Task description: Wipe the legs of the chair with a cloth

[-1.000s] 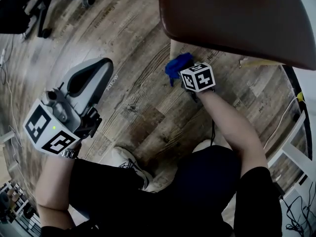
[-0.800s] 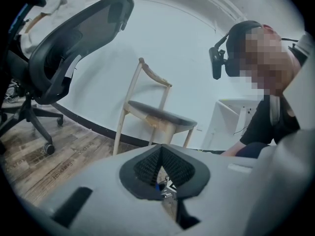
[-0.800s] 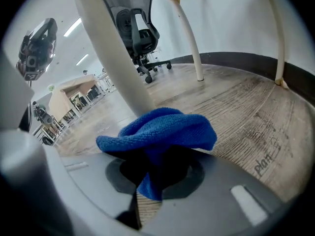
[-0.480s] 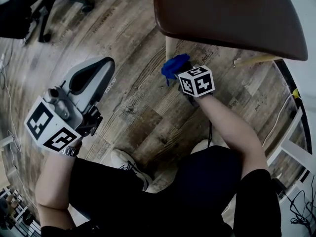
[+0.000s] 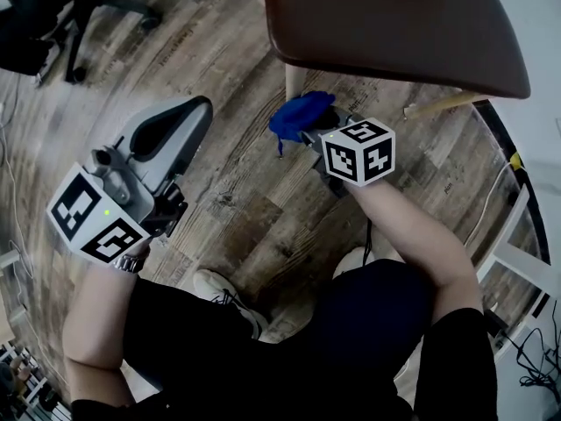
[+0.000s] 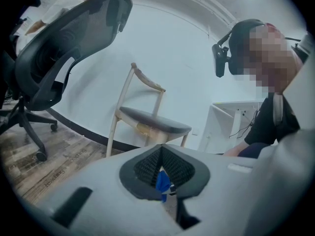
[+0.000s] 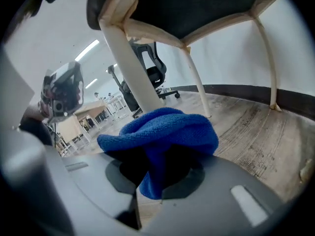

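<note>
under the chair seat (image 5: pixel 394 24), the blue cloth (image 5: pixel 298 117) is gripped in the right gripper (image 5: pixel 308 132) and held just beside a pale chair leg (image 7: pixel 128 68); contact unclear. left gripper (image 5: pixel 188 117) is held closed on nothing, well apart.

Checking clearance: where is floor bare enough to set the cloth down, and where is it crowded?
Bare wood floor lies between the left gripper and the right gripper, ahead of the shoe. Crowded: at the chair leg, where the cloth is held, and by the office chair base.
</note>
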Motion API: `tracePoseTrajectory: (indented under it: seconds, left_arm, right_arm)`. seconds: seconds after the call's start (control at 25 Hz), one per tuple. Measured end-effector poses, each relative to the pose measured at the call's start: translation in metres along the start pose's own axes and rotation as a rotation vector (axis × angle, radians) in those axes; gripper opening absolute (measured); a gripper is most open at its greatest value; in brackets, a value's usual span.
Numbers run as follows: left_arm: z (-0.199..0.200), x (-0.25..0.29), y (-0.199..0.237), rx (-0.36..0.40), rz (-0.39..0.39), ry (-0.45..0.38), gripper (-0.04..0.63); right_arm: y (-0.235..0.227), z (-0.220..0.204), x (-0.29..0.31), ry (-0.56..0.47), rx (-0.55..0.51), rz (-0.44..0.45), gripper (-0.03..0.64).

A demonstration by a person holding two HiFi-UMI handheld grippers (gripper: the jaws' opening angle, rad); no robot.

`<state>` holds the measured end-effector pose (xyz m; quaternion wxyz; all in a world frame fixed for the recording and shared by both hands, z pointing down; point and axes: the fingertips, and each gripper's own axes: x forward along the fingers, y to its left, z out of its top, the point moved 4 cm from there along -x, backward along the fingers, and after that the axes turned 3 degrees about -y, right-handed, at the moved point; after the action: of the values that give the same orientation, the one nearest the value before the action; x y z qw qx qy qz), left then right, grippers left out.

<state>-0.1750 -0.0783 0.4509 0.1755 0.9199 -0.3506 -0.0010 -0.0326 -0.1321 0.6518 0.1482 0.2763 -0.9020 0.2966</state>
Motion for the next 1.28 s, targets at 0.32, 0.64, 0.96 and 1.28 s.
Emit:
tracePoseTrajectory:
  seconds: [0.32,0.64,0.96,1.28]
  left_arm:
    - [-0.002,0.017,-0.003,0.0,-0.027,-0.007,-0.001]
    - [-0.006,0.03,-0.006,-0.013,-0.036,-0.003,0.0]
    - [-0.006,0.041,-0.006,-0.026,-0.031,-0.013,0.0]
    - [-0.014,0.048,-0.001,-0.039,-0.024,0.007,0.0]
  right_arm:
    - [0.037,0.079,-0.053,-0.182,0.011,0.089,0.066]
    - [0.058,0.129,-0.104,-0.319,0.007,0.129,0.066]
    - [0.012,0.133,-0.168,-0.343,0.035,-0.006,0.066]
    - [-0.061,0.14,-0.249,-0.387,0.019,-0.281,0.066]
